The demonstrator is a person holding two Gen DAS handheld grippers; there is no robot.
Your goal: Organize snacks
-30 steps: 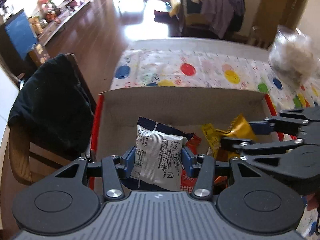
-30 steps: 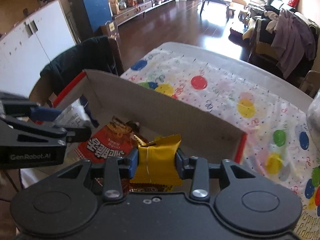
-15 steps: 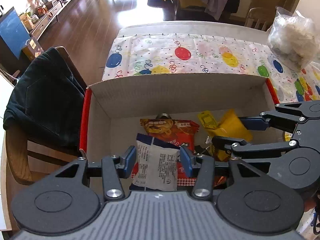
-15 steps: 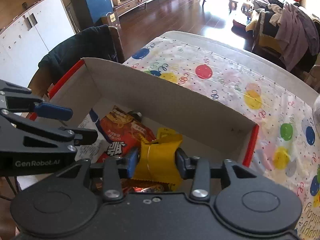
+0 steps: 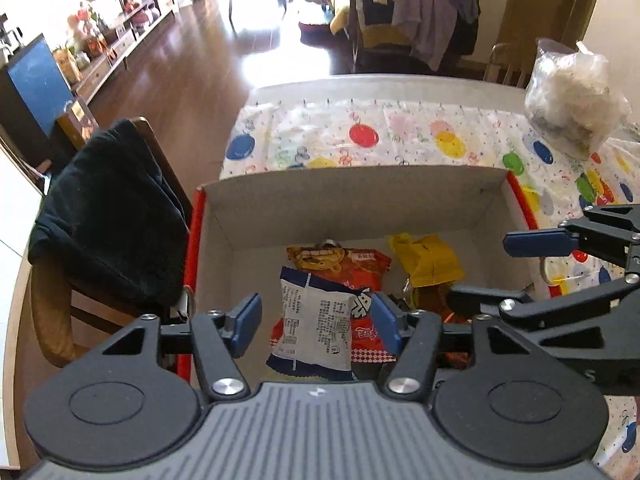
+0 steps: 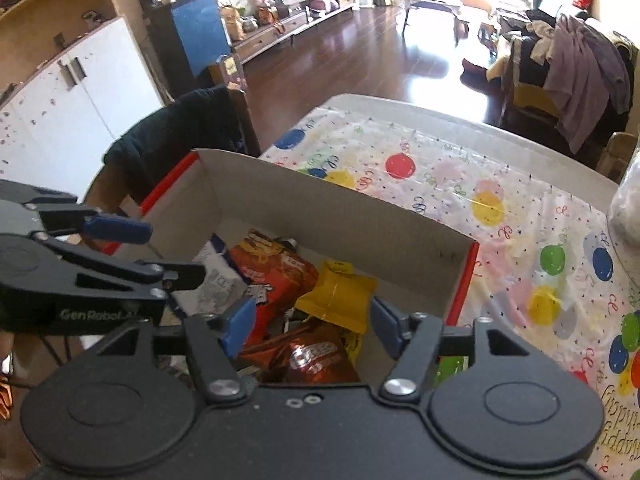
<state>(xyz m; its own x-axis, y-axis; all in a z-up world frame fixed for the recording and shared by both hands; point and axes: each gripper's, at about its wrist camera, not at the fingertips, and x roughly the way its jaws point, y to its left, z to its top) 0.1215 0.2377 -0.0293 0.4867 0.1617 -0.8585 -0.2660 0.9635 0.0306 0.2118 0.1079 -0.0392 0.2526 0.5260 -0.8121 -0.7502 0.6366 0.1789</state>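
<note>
A cardboard box with red edges stands on the table and holds several snack packs. In the left wrist view my left gripper is open above the box, over a white and blue packet that lies on an orange-red bag. A yellow packet lies to the right. My right gripper is open above the yellow packet, which rests on a shiny orange bag. Each gripper shows in the other's view: the right one, the left one.
The table has a balloon-print cloth. A clear plastic bag sits at the far right. A wooden chair with a black garment stands left of the box. Dark wood floor and furniture lie beyond.
Both grippers have opened. The white and blue packet and the yellow packet have dropped into the box. Both grippers have drawn back and up.
</note>
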